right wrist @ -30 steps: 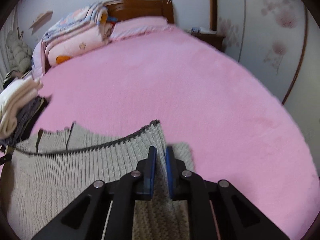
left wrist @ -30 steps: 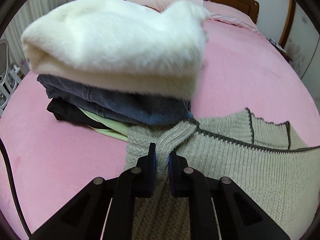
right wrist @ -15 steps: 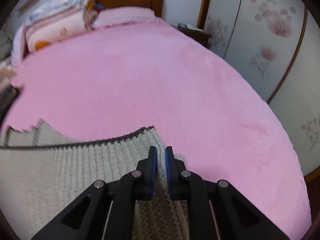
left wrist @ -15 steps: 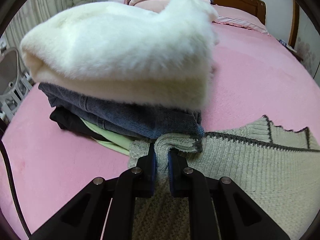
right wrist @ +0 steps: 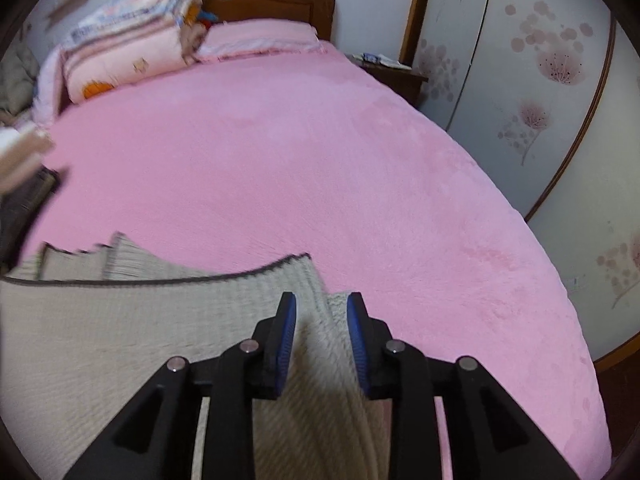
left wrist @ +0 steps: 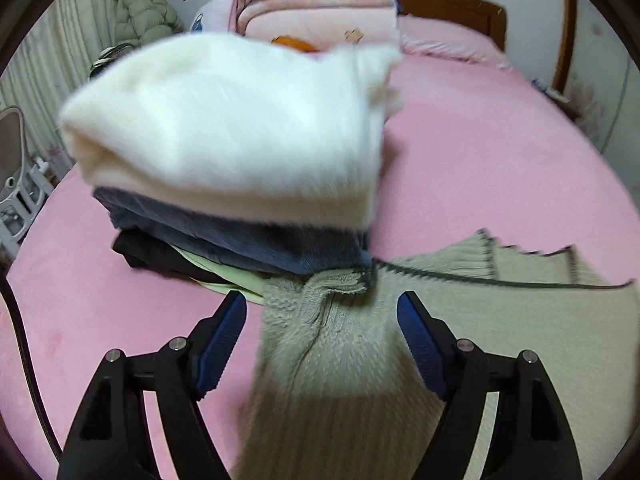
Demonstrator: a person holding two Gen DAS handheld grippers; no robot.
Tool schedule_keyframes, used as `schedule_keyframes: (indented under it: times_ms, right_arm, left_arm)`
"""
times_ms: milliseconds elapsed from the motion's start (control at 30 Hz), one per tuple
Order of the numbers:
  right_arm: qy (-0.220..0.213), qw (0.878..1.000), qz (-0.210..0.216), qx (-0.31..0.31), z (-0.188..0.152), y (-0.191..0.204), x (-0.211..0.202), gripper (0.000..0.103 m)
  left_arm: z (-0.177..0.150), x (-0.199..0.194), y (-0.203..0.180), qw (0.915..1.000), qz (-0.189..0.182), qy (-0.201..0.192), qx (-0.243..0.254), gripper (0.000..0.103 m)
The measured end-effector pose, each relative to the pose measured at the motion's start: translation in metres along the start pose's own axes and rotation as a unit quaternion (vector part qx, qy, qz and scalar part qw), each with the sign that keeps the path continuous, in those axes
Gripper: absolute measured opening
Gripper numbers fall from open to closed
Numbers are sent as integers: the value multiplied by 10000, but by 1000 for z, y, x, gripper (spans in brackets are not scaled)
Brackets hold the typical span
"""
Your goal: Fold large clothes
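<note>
Grey knit sweater [left wrist: 340,344] lies between two opening claws, beside four stacked garments [left wrist: 240,168].

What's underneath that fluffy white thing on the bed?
Under the fluffy white garment lie folded blue jeans, then something black and a pale green piece. Only their edges show; anything deeper in the stack is covered.

a sweater [left wrist: 344,344] lies on the bed [left wrist: 500,168], its corner touching a stack of clothes [left wrist: 236,168] to its left; bedding [right wrist: 128,52] sits behind.
</note>
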State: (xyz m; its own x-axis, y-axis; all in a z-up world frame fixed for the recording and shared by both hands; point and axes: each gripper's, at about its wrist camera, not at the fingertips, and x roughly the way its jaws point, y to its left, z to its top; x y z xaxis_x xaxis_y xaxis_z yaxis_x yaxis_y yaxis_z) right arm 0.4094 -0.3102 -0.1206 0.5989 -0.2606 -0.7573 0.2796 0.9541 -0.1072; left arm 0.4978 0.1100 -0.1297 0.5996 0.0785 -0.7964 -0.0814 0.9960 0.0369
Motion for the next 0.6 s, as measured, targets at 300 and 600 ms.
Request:
schedule_keyframes:
  times_ms: [300,600]
  right_arm:
    - [-307,9973,645,142,-6,12,-95,26]
    - [-327,9919,1229,-69,-43,46,-154,26]
  left_arm:
    - [15,-115,44,9980,-456,-240,-367,79]
    - [-49,-157,20,9972,-676,-245,-226,84]
